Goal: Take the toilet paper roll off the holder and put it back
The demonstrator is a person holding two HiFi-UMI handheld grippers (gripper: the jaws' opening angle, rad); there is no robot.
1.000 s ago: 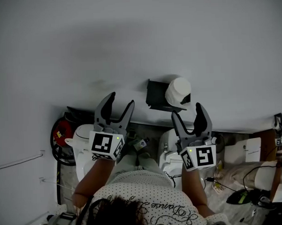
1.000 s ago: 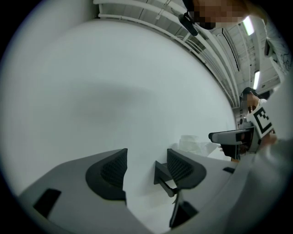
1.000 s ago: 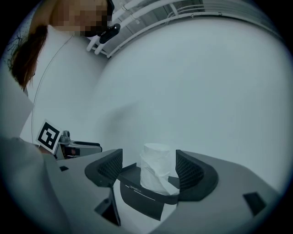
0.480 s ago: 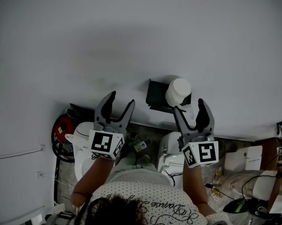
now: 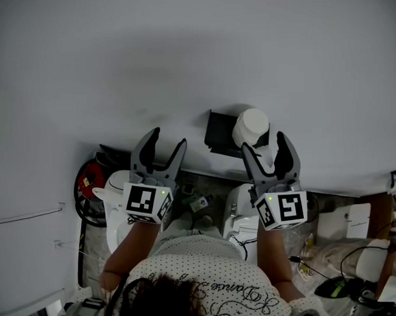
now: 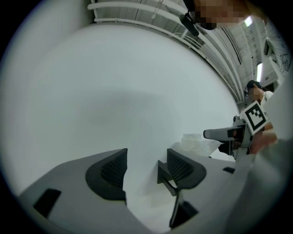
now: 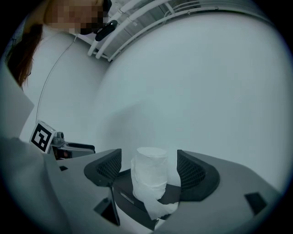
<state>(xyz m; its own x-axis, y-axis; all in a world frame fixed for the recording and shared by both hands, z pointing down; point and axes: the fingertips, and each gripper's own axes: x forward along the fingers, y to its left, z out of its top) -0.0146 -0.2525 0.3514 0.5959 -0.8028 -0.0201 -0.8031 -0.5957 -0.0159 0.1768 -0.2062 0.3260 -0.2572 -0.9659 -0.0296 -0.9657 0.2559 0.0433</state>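
A white toilet paper roll stands upright on a black wall holder against the pale wall. My right gripper is open just in front of it, its fingertips at the roll's near side. In the right gripper view the roll stands framed between the two pads of the right gripper, with a gap on each side, and a loose sheet hangs over the holder. My left gripper is open and holds nothing, off to the left of the holder. In the left gripper view its jaws face bare wall, with the roll at the right.
Below the wall stand a white toilet and a second one. A red object with black hose lies at the left. Cables and gear cover the floor at the right. The person's patterned shirt fills the bottom.
My right gripper has moved forward towards the wall and the roll, so its fingertips now reach the roll's near side. The left gripper has kept still.
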